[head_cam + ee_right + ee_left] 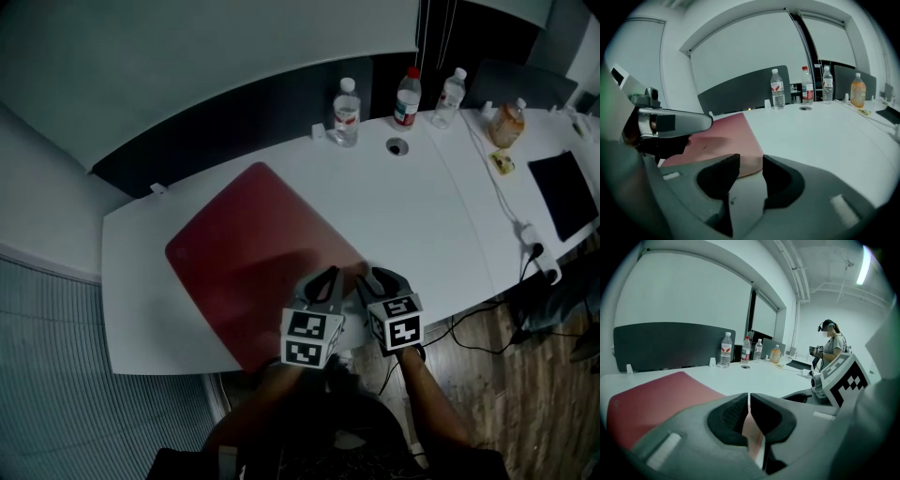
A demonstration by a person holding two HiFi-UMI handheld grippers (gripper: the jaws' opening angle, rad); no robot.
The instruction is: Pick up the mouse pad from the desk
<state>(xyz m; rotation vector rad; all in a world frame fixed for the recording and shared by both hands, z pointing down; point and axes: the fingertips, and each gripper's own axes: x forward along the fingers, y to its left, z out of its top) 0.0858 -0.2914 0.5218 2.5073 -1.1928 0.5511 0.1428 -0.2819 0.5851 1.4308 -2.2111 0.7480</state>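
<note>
A dark red mouse pad [253, 258] lies flat on the white desk [422, 216], turned at an angle. Both grippers hover side by side over its near right edge. My left gripper [325, 281] is shut, and I see nothing between its pads; in the left gripper view the jaws [749, 411] meet above the mouse pad [651, 401]. My right gripper [375, 280] is open. In the right gripper view its jaws [751, 161] stand apart, with the rounded corner of the mouse pad [726, 136] just beyond them, untouched.
Three water bottles [346, 111] [407, 97] [451, 97] and an orange drink bottle [507, 124] stand along the desk's far edge. A cable hole [397, 146], a black mat [565, 192] and a cable with plug [534, 246] lie to the right. A person [829, 345] stands beyond.
</note>
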